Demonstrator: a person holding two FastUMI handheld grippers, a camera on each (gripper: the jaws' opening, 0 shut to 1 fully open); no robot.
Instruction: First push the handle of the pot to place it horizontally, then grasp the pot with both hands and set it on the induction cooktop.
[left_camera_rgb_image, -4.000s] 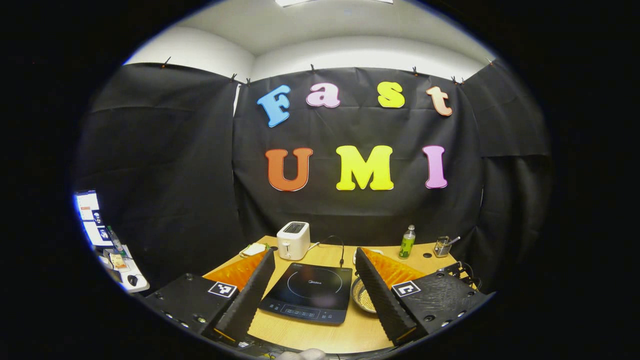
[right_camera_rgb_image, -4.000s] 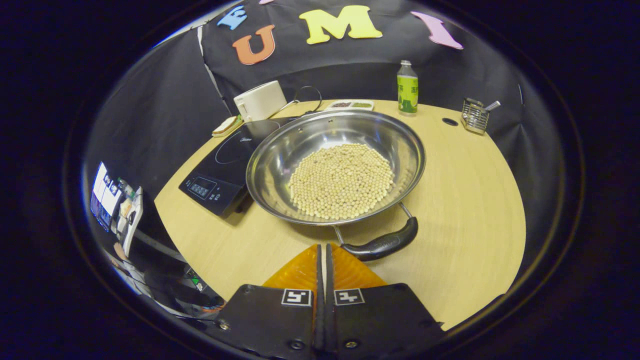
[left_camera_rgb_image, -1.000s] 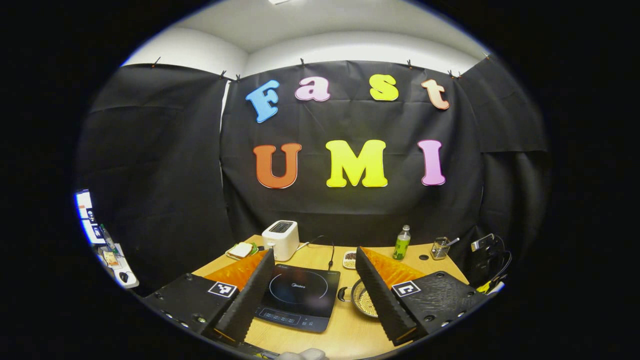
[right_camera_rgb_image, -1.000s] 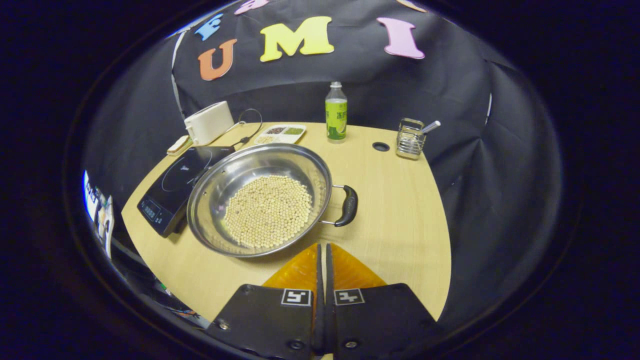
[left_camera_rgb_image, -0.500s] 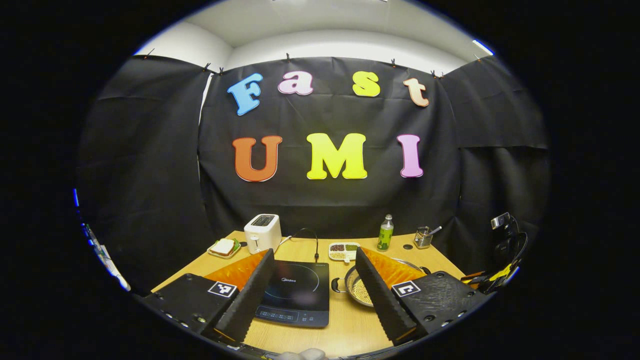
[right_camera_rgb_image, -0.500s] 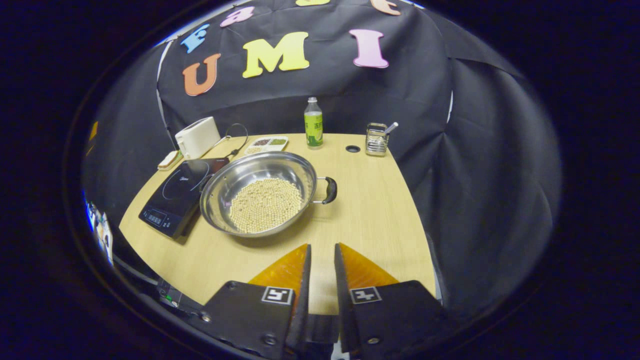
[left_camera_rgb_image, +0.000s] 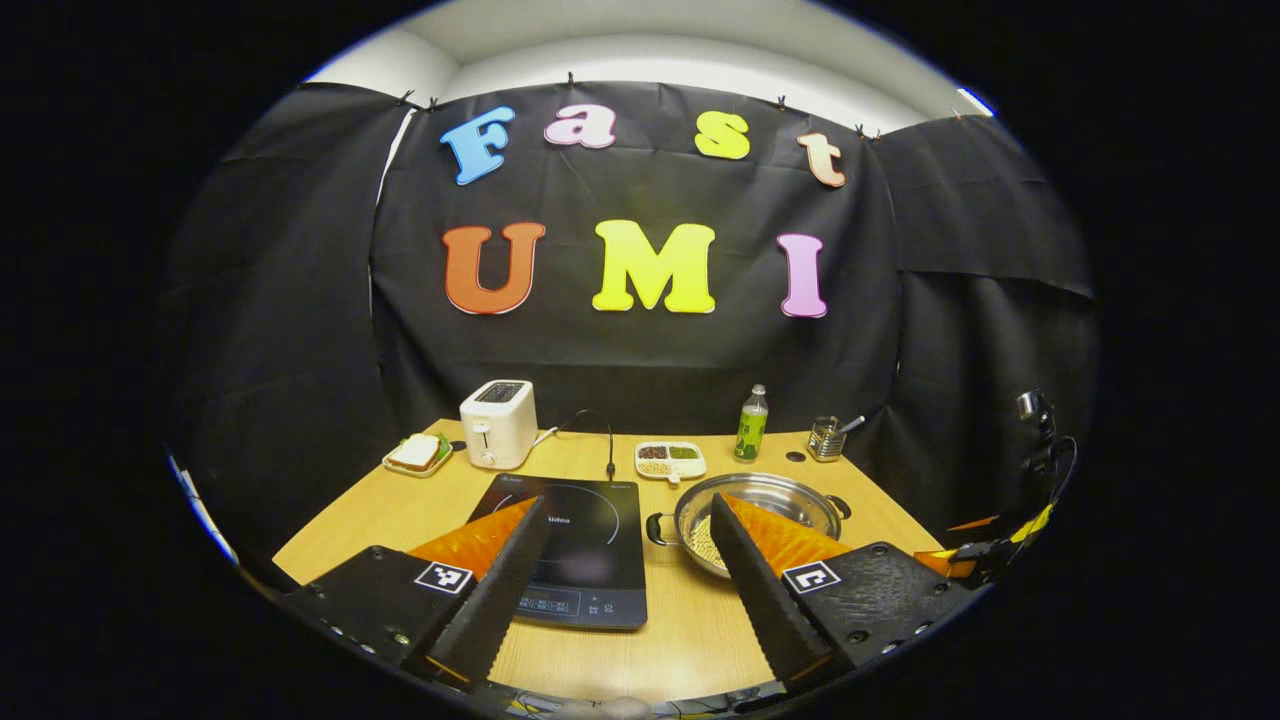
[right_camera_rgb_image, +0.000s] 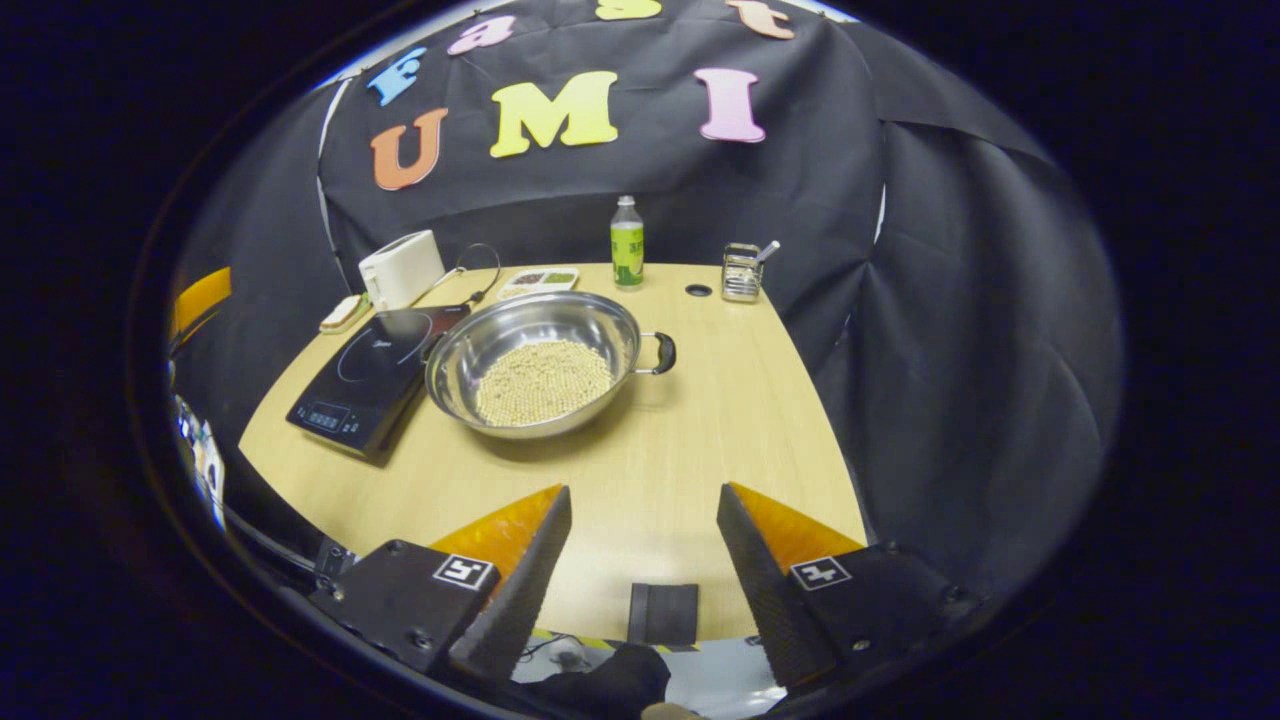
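Your left gripper (left_camera_rgb_image: 620, 560) is spread wide and holds nothing; it hangs above the near edge of the desk (left_camera_rgb_image: 690, 630), its fingers framing the induction cooktop (left_camera_rgb_image: 575, 550) and part of the pot (left_camera_rgb_image: 760, 505). Your right gripper (right_camera_rgb_image: 640, 545) is also spread wide and empty, above the bare near part of the desk (right_camera_rgb_image: 680, 440), well apart from the pot (right_camera_rgb_image: 535, 360).

The pot sits on the desk just right of the induction cooktop (right_camera_rgb_image: 370, 375), its rim close to or slightly over the cooktop's edge. Its right handle (right_camera_rgb_image: 663, 352) points to the right and its left handle (left_camera_rgb_image: 657, 528) points toward the cooktop.

The desk is pale wood with a rounded front. Along its back stand a toaster (right_camera_rgb_image: 400, 268), a small plate with a sandwich (left_camera_rgb_image: 415, 453), a divided dish (left_camera_rgb_image: 670, 460), a green bottle (right_camera_rgb_image: 627, 243) and a wire holder (right_camera_rgb_image: 742, 272).

The pot is a shiny, shallow metal bowl holding small pale round beans (right_camera_rgb_image: 543, 380); its handles are dark loops. The cooktop is a flat, glossy black slab.
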